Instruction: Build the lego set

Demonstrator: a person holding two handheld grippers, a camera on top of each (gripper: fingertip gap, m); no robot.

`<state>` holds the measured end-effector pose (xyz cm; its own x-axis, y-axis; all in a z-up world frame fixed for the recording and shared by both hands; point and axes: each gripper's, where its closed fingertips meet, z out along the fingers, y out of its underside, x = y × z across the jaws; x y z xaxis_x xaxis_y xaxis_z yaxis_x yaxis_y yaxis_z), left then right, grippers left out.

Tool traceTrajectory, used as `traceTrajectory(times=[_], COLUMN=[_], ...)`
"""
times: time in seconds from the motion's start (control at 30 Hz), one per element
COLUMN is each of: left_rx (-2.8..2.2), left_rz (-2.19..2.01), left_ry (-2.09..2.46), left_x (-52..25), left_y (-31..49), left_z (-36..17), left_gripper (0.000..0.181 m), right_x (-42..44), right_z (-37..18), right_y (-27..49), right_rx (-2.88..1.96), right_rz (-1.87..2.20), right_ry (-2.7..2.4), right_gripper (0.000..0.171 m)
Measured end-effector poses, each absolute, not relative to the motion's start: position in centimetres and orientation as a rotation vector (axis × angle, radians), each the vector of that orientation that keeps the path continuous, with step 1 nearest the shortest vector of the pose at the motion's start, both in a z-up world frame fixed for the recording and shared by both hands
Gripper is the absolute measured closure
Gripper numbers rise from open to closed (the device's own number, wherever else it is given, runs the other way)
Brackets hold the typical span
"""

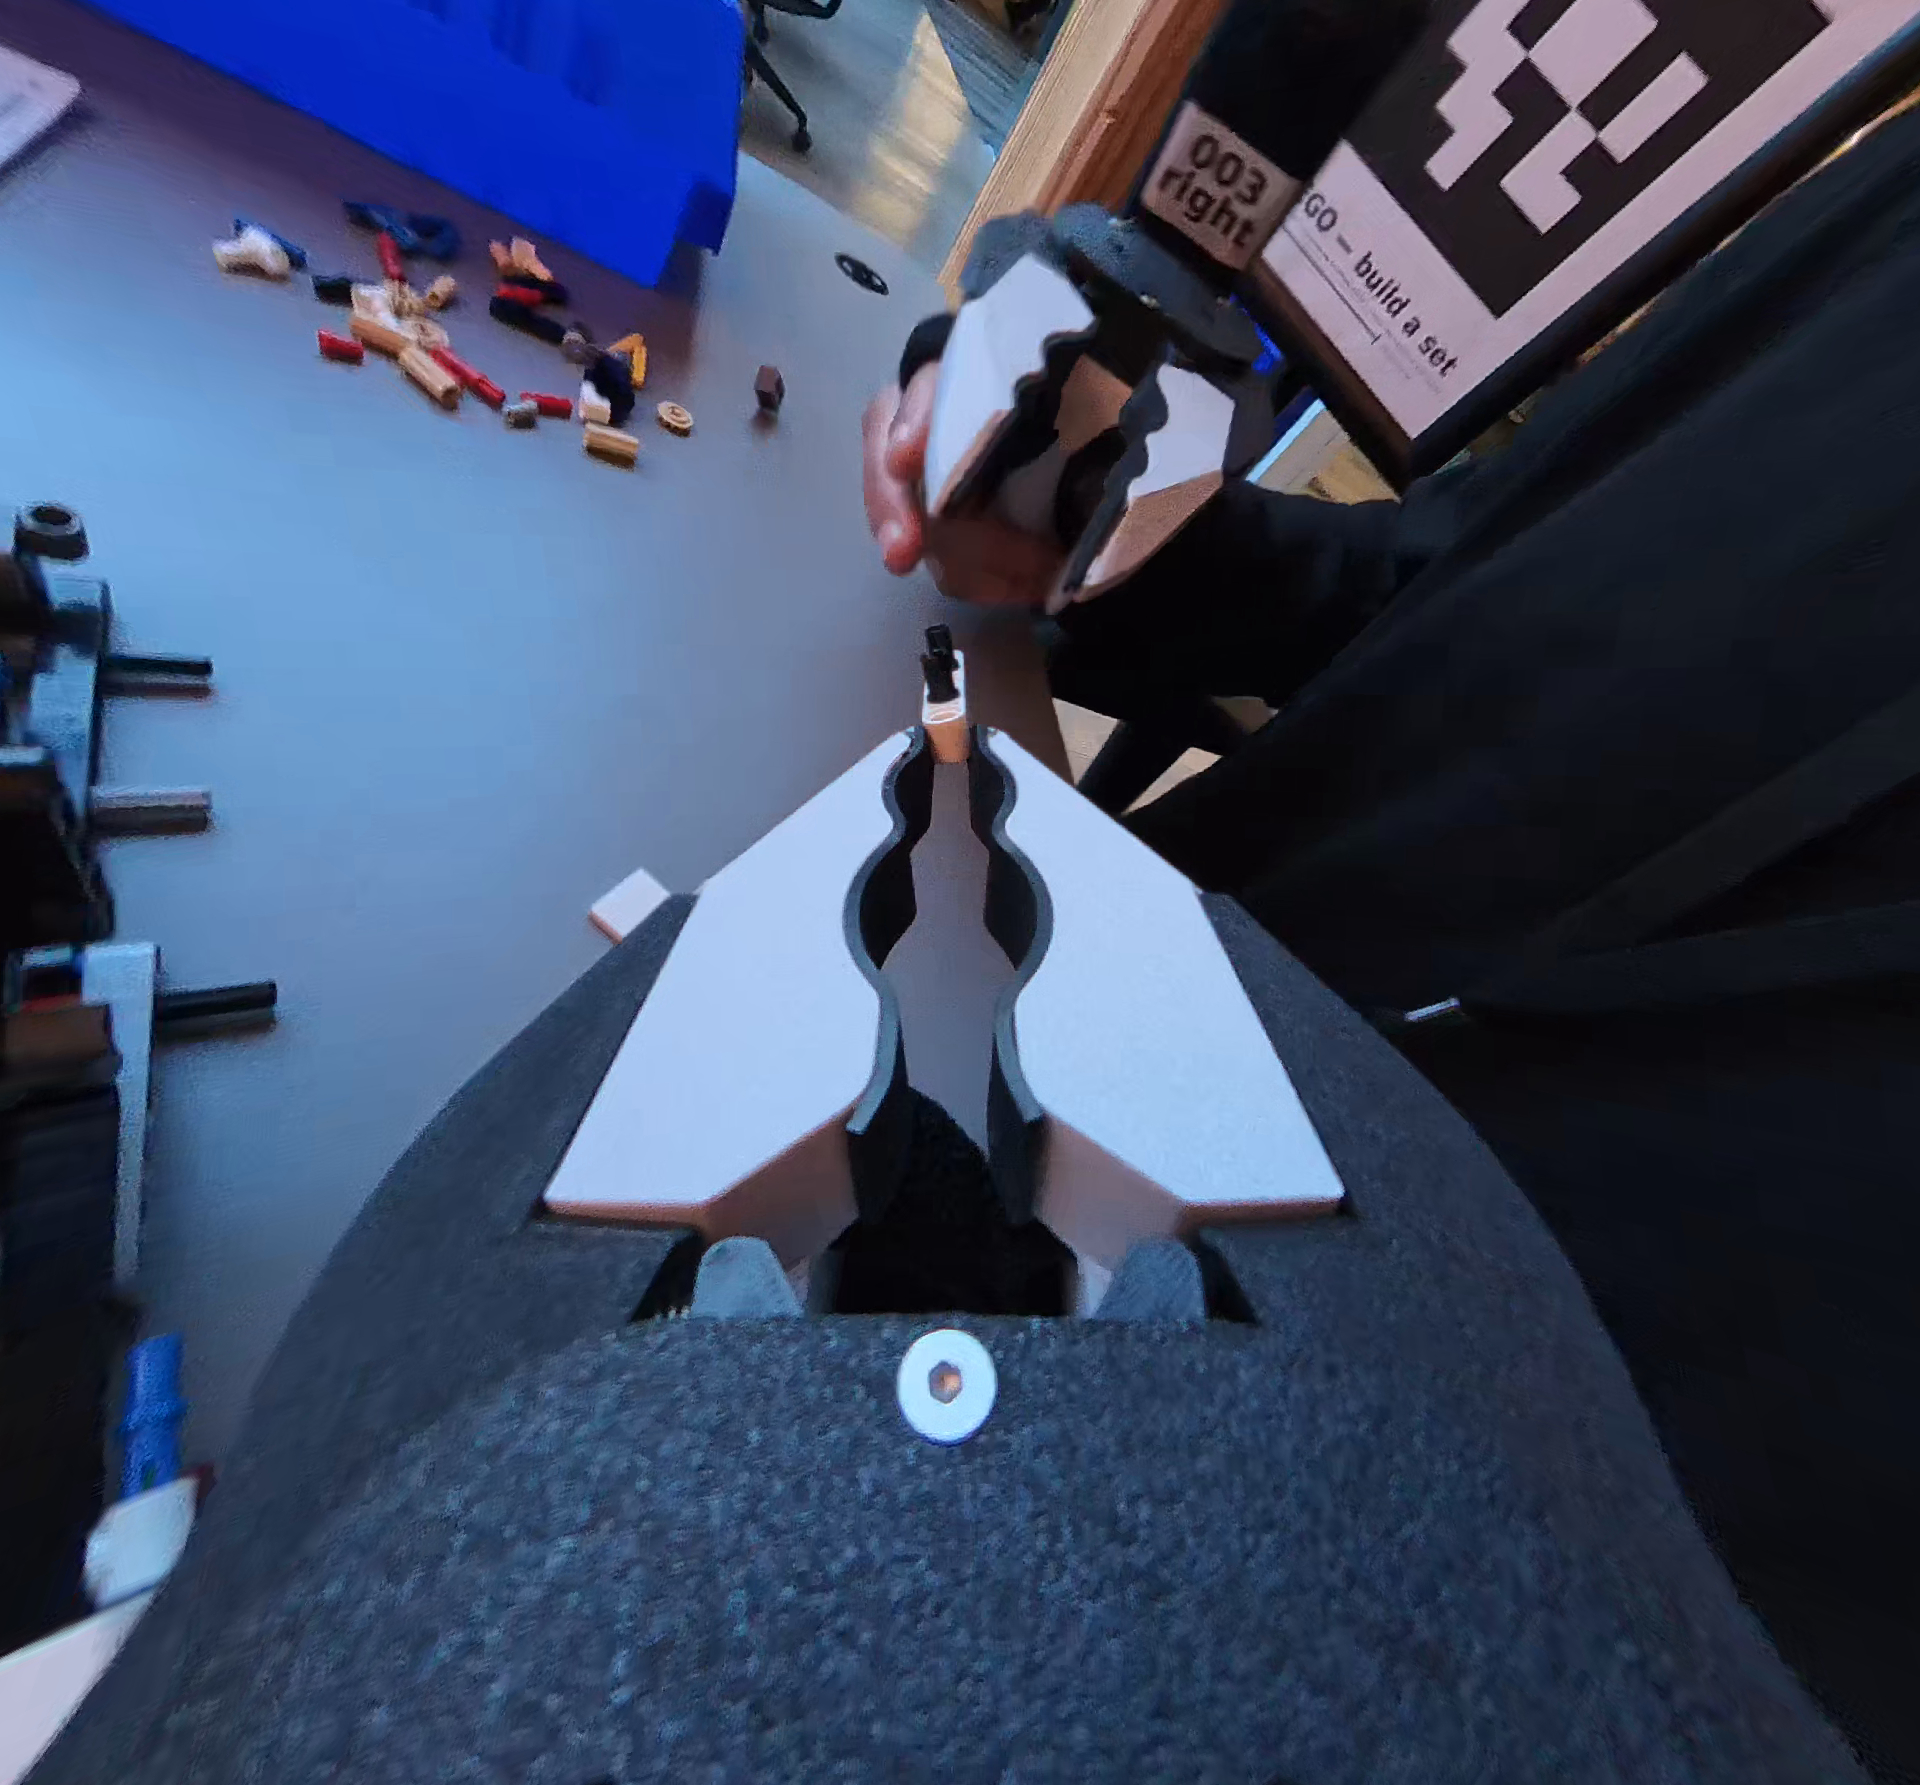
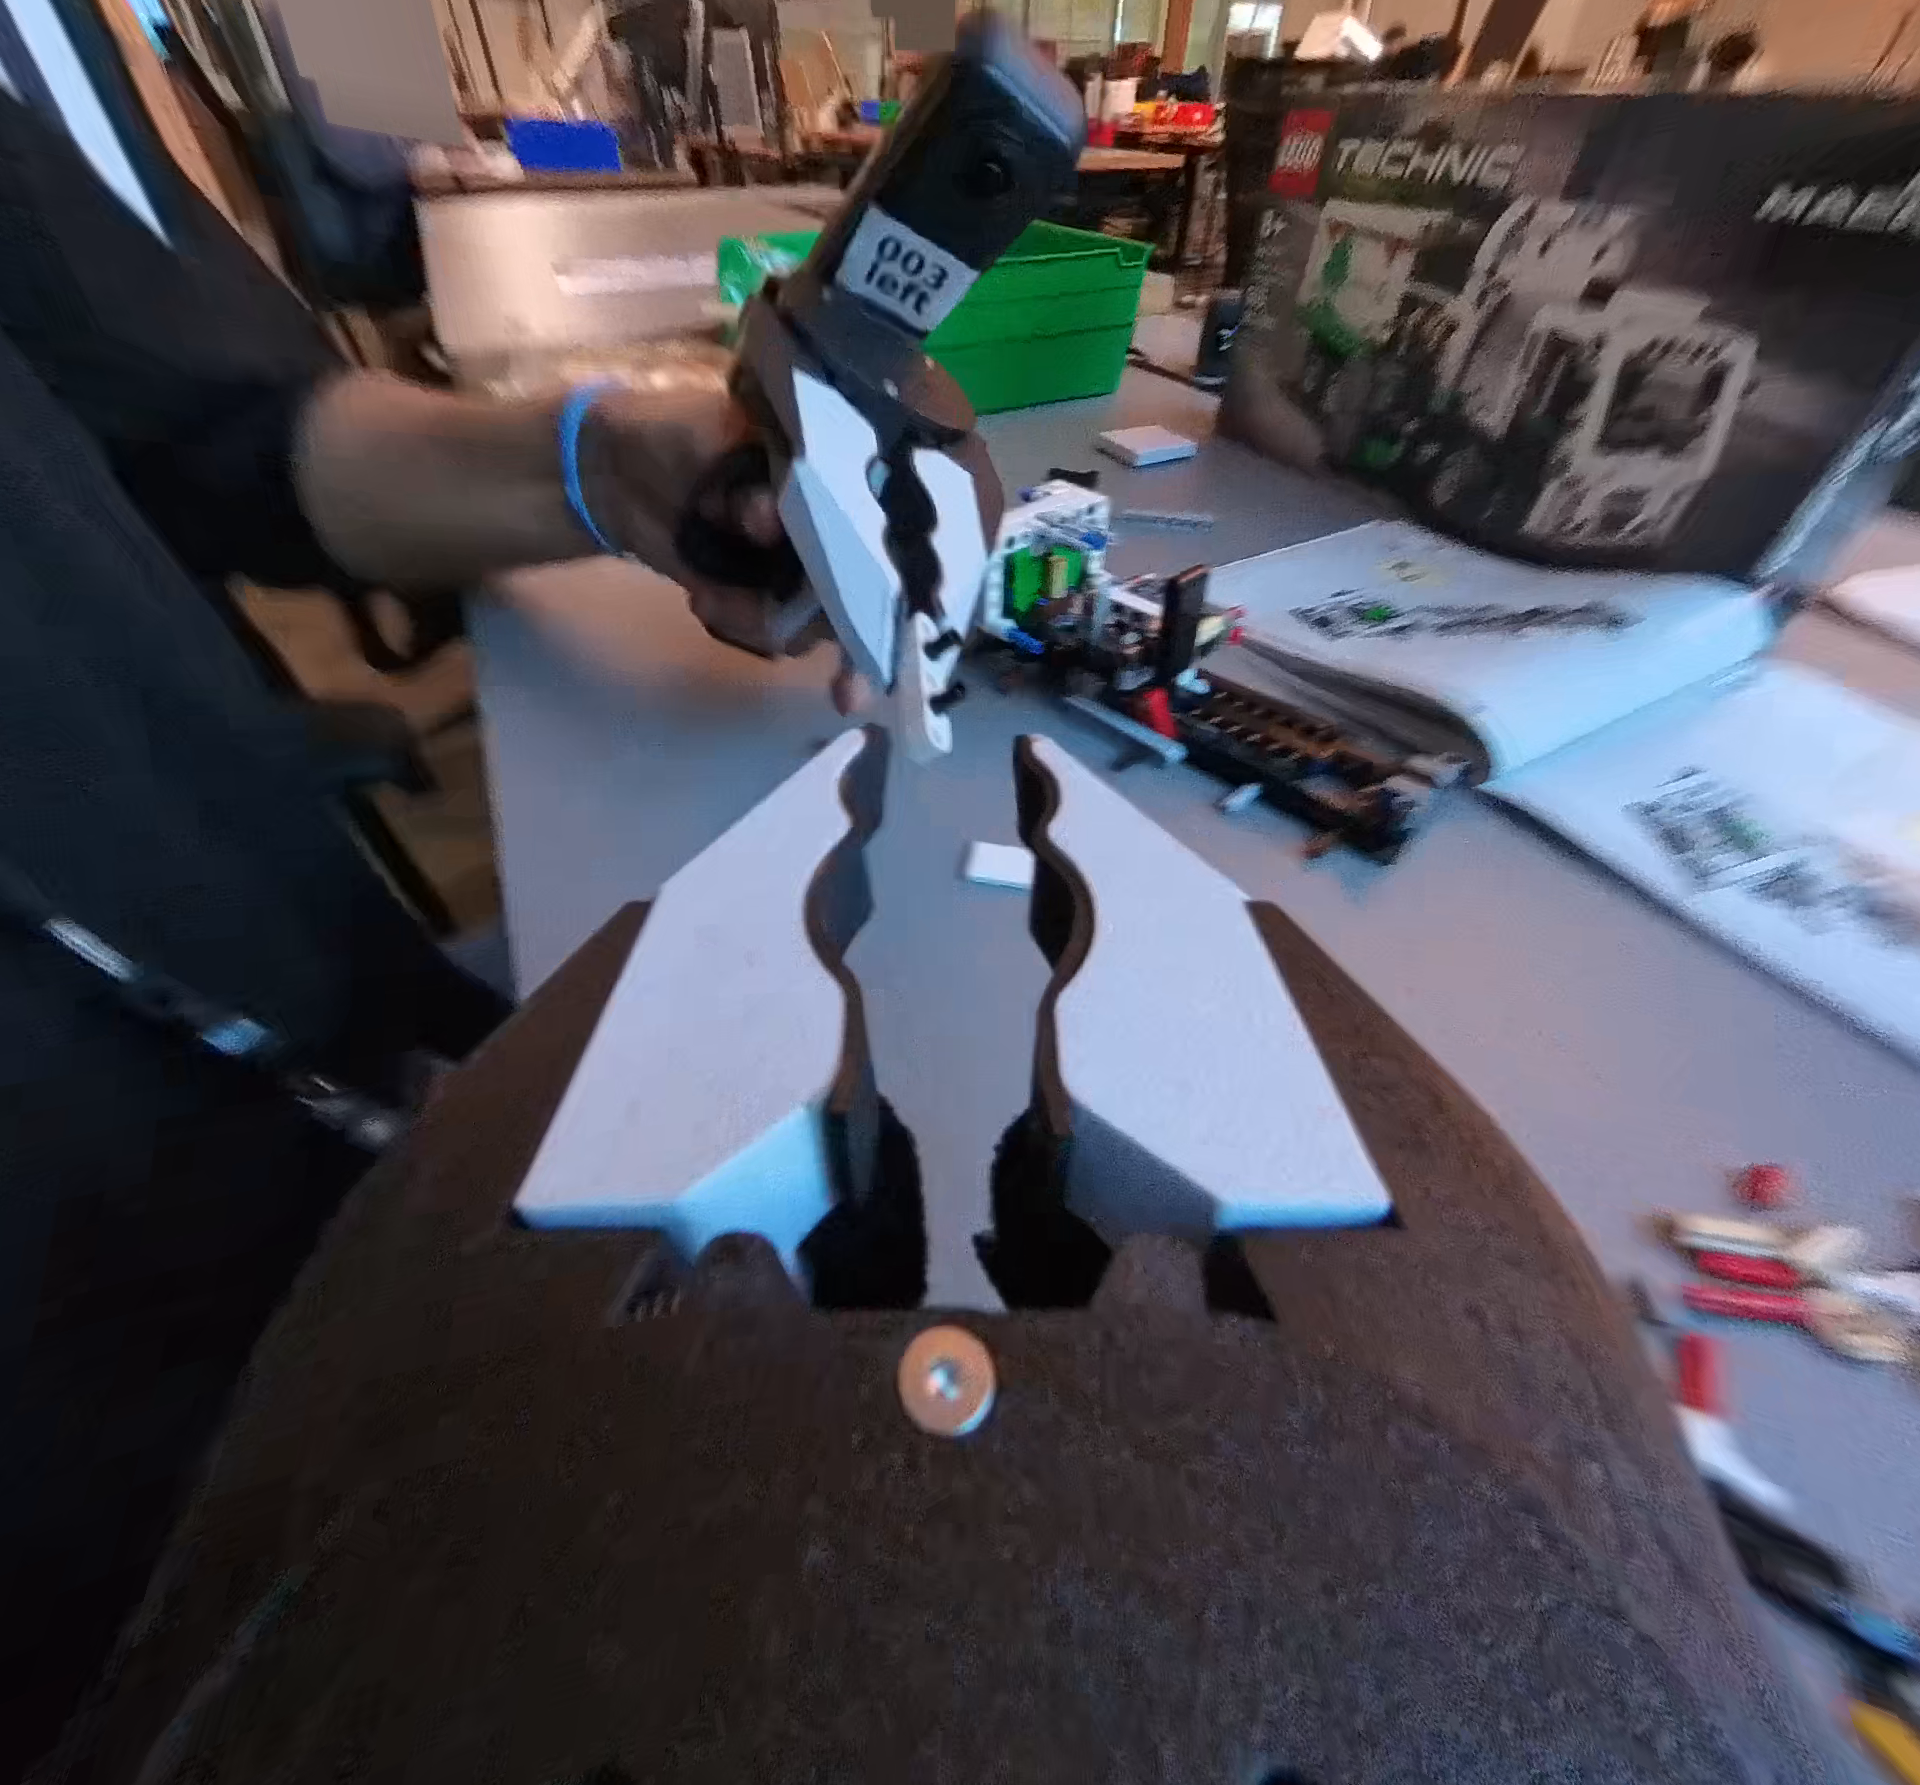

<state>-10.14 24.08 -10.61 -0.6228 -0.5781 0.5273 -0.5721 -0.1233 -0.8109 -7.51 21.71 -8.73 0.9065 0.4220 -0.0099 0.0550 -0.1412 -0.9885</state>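
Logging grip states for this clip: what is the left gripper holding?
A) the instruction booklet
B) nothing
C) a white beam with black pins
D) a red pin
C: the left gripper is shut on a white beam carrying black pins, while the right gripper is open and empty.

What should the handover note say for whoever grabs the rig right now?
Left hand-held gripper: shut on a white beam with a black pin, held in the air.
Right hand-held gripper: open, empty, facing the beam.
Partly built model lies on the table by the open manual; loose parts near the blue bin.
Left: mount the beam, keep building.
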Motion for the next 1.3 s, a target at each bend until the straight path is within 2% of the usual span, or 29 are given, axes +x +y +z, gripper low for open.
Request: traceTrajectory(times=[0.13,0.27,0.73,0.9,1.03,1.2,1.23,1.3], left_rx=[-1.166,-1.065,-0.967,-0.936,-0.869,-0.833,-0.834,-0.849], left_rz=[-1.851,-1.854,-1.899,-1.835,-1.813,-1.794,-1.784,-1.776], left_ry=[2.065,2.041,2.014,2.033,2.062,2.072,2.065,2.036], left_x=[-10.1,-10.1,-10.2,-10.3,-10.9,-11.3,-11.3,-11.1], left_y=[22.8,22.0,20.4,20.4,20.1,20.1,20.2,20.7], left_z=[-9.9,-9.1,-8.9,-9.3,-9.4,-9.2,-9.2,-9.1], left_gripper=[0.175,0.175,0.176,0.161,0.174,0.175,0.175,0.175], right_x=[-8.6,-9.7,-10.3,-10.9,-11.7,-12.1,-12.0,-10.1], right_z=[-8.7,-9.6,-10.3,-10.4,-10.9,-10.7,-10.8,-11.0], right_y=[22.6,22.7,21.1,21.1,21.1,21.2,21.1,20.6], right_rx=[-1.68,-1.71,-1.791,-1.801,-1.828,-1.806,-1.811,-1.848], right_rz=[0.503,0.46,0.548,0.609,0.648,0.695,0.677,0.585], right_ry=[-0.208,-0.244,-0.24,-0.225,-0.256,-0.259,-0.262,-0.208], right_gripper=[0.142,0.161,0.165,0.165,0.165,0.165,0.164,0.142])
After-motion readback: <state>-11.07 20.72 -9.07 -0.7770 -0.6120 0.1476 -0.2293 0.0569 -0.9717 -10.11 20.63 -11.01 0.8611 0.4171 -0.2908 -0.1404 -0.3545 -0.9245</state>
